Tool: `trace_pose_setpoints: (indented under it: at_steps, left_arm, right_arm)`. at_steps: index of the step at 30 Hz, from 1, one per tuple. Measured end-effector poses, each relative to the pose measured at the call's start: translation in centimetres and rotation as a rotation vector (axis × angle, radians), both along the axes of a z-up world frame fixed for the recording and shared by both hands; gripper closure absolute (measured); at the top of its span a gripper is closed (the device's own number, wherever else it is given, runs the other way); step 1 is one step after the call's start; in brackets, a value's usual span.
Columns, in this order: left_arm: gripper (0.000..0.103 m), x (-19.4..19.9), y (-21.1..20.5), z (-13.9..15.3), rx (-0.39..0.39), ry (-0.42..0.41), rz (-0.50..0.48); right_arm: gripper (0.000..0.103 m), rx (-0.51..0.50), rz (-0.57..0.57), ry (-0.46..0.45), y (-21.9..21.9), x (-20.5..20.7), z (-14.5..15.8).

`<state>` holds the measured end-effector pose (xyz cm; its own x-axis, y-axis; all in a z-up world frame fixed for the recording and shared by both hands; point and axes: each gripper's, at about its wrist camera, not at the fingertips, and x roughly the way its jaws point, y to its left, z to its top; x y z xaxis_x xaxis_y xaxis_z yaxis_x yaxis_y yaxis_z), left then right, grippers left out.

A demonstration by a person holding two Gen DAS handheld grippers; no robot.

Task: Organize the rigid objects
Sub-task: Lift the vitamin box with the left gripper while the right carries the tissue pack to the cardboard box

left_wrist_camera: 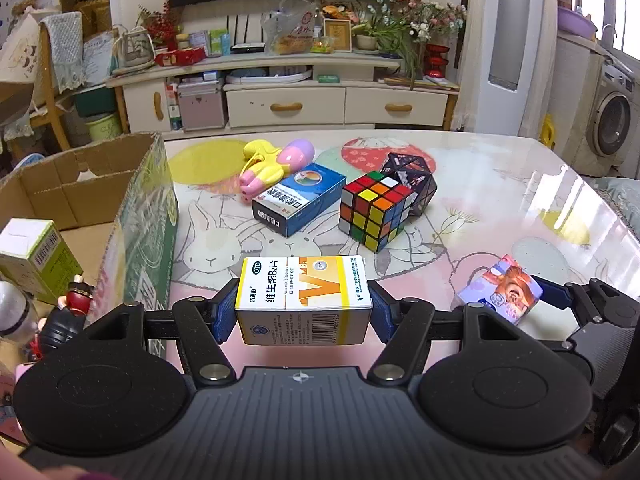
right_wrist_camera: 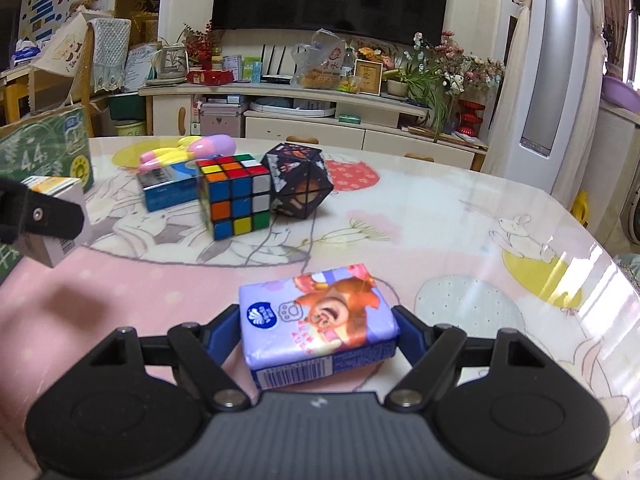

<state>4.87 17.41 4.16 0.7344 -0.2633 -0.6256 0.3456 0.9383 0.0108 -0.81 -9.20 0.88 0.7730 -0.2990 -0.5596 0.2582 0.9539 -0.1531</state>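
My left gripper is shut on a yellow-and-white vitamin box, held just above the table, right of the open cardboard box. My right gripper is shut on a purple tissue pack with a cartoon bear, low over the table; the pack also shows in the left wrist view. On the table ahead lie a Rubik's cube, a blue medicine box, a dark patterned cube and a pink-and-yellow toy. The vitamin box also shows at the right wrist view's left edge.
The cardboard box holds a green-and-white carton, a small figurine and other items. The table has a pastel rabbit-print cover. A TV cabinet stands beyond the far edge. A washing machine is at right.
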Motion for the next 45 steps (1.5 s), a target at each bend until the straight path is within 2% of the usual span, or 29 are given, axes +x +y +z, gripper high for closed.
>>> trace_pose_setpoints:
  at_steps: [12,22,36,45]
  left_arm:
    - [0.023,-1.1,1.3,2.0,-0.034,-0.034,-0.034]
    - [0.023,-1.0,2.7,4.1,-0.078,-0.080,-0.022]
    - [0.023,0.7,6.9,6.2,-0.104,-0.141,0.120]
    - [0.023,2.1,9.5,6.7,-0.102,-0.146,0.227]
  right_arm:
    - [0.024,-0.024,0.037,0.007,3.0,-2.3,2.3]
    - [0.024,-0.021,0.087,0.001,5.1,-2.6,4.3]
    - [0.024,-0.058,0.198,-0.058,9.3,-1.9,7.7]
    - [0.024,-0.079,0.309,-0.100,13.4,-0.4,9.5]
